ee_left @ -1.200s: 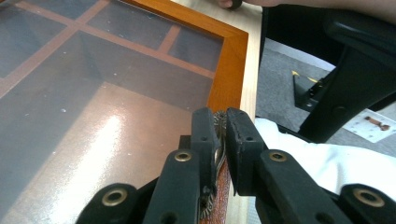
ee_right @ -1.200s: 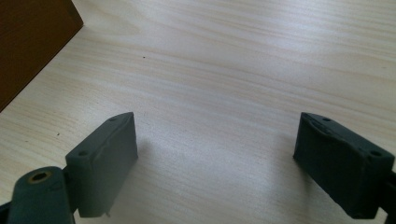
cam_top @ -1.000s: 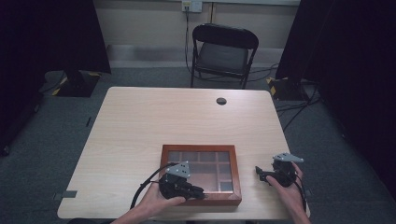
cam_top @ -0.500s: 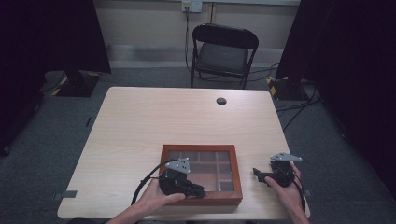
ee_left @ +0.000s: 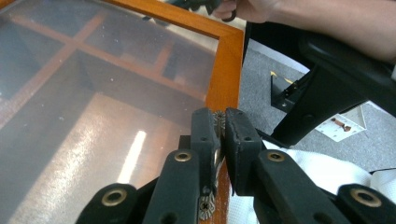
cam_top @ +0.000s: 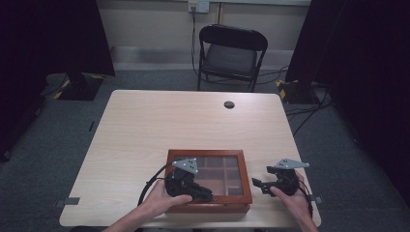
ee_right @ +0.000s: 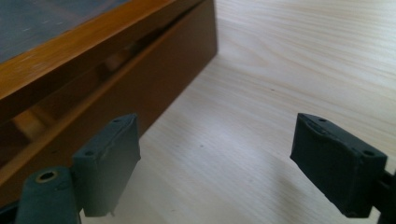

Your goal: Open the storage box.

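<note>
While gripped at its catch, stands near the front edge of the table (cam_top: 159, 125): wooden box (cam_top: 208, 153) with glass lid (ee_left: 93, 84). Left gripper (cam_top: 205, 195): jaws pressed together, pinching the small brass catch (ee_left: 218, 121) at the lid's front rim. Right gripper (cam_top: 256, 184): just beside the right wall of the box, not touching; jaws spread wide, just narrowed a little, nothing between them.

Judging by the thin dark gap (ee_right: 93, 70) under the lid, probably raised only slightly. Done so far: catch gripped, lid perhaps cracked open. Left to do: swing the lid fully up, maybe steady the base from the right side.
</note>
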Motion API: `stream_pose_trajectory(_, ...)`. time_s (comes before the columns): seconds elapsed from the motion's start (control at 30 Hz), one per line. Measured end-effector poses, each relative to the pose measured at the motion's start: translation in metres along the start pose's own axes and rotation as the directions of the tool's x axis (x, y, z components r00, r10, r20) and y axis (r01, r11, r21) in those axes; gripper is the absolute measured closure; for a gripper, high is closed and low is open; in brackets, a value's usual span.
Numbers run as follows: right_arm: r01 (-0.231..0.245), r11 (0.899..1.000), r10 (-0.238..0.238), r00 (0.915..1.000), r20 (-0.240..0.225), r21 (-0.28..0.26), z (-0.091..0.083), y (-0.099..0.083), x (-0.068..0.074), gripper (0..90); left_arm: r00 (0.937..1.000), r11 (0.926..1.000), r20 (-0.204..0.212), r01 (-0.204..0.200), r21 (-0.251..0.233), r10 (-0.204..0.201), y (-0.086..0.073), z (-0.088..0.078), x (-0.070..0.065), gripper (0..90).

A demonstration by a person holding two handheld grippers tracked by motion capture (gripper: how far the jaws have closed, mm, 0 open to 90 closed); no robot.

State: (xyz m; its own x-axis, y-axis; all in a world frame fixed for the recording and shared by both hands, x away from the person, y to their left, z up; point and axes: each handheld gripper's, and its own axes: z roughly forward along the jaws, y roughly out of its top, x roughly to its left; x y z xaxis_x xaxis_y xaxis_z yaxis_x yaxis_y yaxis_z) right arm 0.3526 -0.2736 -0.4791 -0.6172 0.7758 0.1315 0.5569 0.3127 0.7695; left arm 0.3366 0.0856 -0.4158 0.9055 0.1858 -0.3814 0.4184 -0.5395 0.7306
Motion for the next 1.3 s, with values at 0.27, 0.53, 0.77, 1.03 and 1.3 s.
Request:
stream_pose_trajectory(0.27,0.045,0.998,-0.048,0.9945,-0.093,-0.042,-0.007,0.006,0.013,14.5,1.0000,0.9999,0.002,-0.006,0.008,0.006,0.005,-0.003,0.000,82.6)
stream_pose_trajectory(0.53,0.071,0.996,-0.077,0.9862,-0.146,-0.048,-0.008,0.010,0.021,15.6,0.9997,0.9997,-0.007,-0.024,0.004,0.024,0.010,-0.007,-0.002,82.6)
stream_pose_trajectory(0.77,0.065,0.996,-0.074,0.9862,-0.148,-0.066,-0.010,0.011,0.022,15.9,0.9997,0.9997,-0.005,-0.026,0.001,0.026,0.011,-0.010,-0.003,82.2)
stream_pose_trajectory(1.03,0.053,0.995,-0.065,0.9877,-0.142,-0.084,-0.011,0.011,0.021,16.0,0.9986,0.9989,-0.024,-0.047,0.005,0.047,0.012,-0.013,-0.005,68.1)
stream_pose_trajectory(1.3,0.050,0.994,-0.063,0.9882,-0.139,-0.094,-0.012,0.012,0.021,16.0,0.9980,0.9983,-0.042,-0.048,-0.034,0.046,0.008,-0.022,-0.007,47.9)
